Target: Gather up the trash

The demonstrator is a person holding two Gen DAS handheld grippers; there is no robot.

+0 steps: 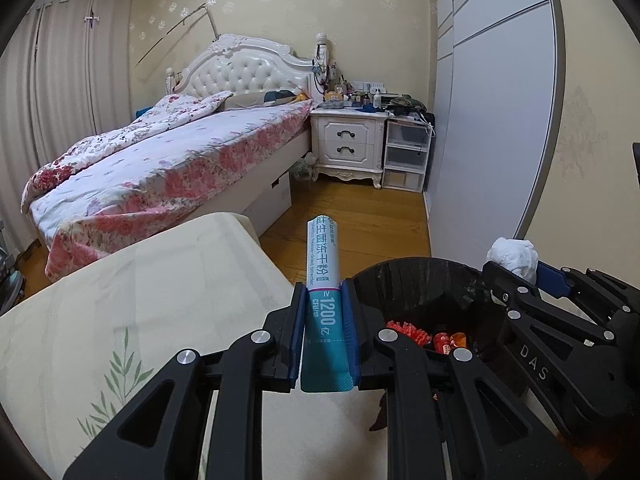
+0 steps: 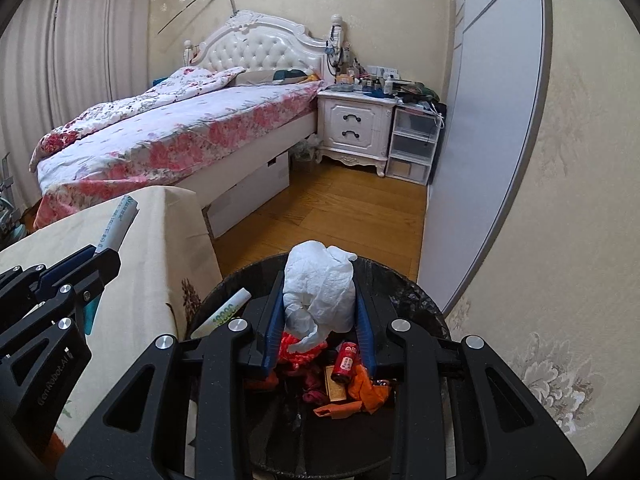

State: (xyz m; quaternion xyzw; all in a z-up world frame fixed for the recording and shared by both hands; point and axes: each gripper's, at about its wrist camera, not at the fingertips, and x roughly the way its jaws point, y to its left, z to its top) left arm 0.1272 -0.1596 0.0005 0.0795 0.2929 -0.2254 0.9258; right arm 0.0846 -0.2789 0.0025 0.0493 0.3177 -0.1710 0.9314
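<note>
My left gripper (image 1: 325,292) is shut on a white-and-teal sachet stick (image 1: 322,264) that points up and away, just left of the black trash bin (image 1: 420,276). My right gripper (image 2: 319,280) is shut on a crumpled white tissue (image 2: 320,288) and hangs over the open bin (image 2: 416,296). Inside the bin lie red and orange wrappers (image 2: 360,388), a small red can (image 2: 346,362) and another white sachet stick (image 2: 224,312). In the left wrist view the right gripper (image 1: 516,268) with the tissue (image 1: 514,254) shows at the bin's far right. In the right wrist view the left gripper (image 2: 100,252) holds its stick (image 2: 118,220) over the table.
A table with a cream cloth (image 1: 140,300) stands left of the bin. Behind are a bed with floral bedding (image 1: 168,152), a white nightstand (image 1: 348,140), plastic drawers (image 1: 406,156) and wooden floor (image 1: 360,216). A wall and grey sliding door (image 2: 480,140) close off the right.
</note>
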